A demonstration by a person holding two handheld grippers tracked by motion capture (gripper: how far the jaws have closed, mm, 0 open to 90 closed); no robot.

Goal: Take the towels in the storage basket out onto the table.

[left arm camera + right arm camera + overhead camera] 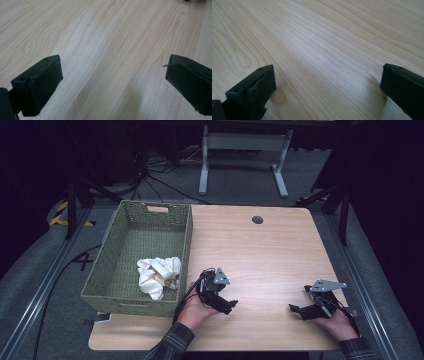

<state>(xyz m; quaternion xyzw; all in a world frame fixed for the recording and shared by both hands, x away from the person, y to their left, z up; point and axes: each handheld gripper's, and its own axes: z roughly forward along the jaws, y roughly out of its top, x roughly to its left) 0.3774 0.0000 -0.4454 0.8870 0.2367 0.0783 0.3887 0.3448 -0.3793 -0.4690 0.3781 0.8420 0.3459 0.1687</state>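
The crumpled white cloth [159, 276] lies in the near right corner of the woven green rectangular basket [112, 270] at the left of the pale wood-grain counter [260, 255]. Both the left gripper [226, 306] and right gripper [296, 309] rest with jaws spread wide, holding nothing, to the basket's right. I judge a reach could snag soft folds on the coarse weave or nudge the light basket.

Counter [270, 255]: near edge is running partly out of the high view's bottom, between the two sleeves. Basket [186, 247]: its near wall is hiding the floor just behind it. White cloth [157, 276]: crumpled, its folds are concealing a tan item too small to identify. Left gripper [113, 82] and right gripper [327, 86]: fingers are being cut off by the bottom edge in the gripper views.
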